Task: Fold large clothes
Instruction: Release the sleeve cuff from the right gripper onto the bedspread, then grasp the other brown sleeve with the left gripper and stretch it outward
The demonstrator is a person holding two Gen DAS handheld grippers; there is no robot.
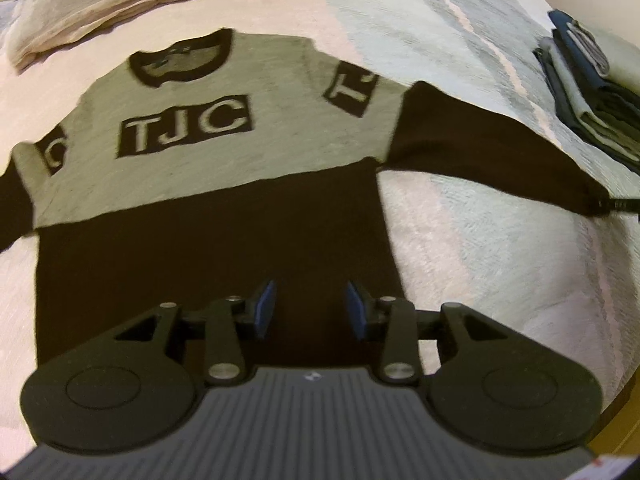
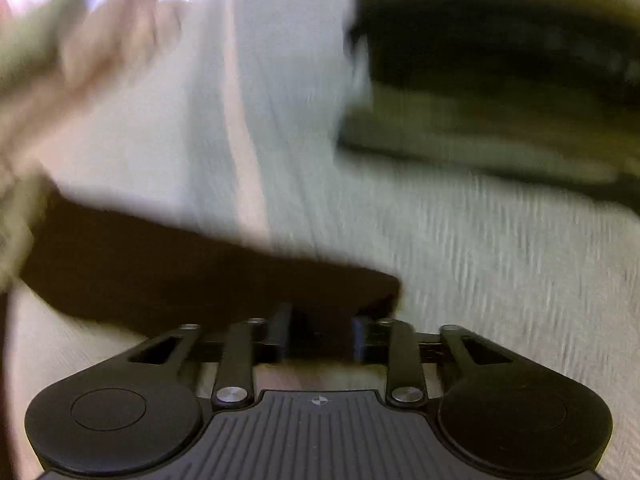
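I see my left gripper point(image 1: 311, 306) open above the sweater's point(image 1: 208, 184) hem, my right gripper point(image 2: 322, 334) straddling its sleeve cuff point(image 2: 360, 292), grip unclear.

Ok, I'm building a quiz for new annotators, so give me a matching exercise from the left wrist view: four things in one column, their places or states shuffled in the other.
Things:
1. TJC sweater
2. dark folded stack
3. pale folded cloth
4. left gripper

Places or states:
A. at the right edge of the bed cover
B. jaws apart, over the sweater's black lower part
C. spread flat, front up, in the middle
D. beyond the sweater's neck, upper left

Pairs: 1-C, 2-A, 3-D, 4-B.
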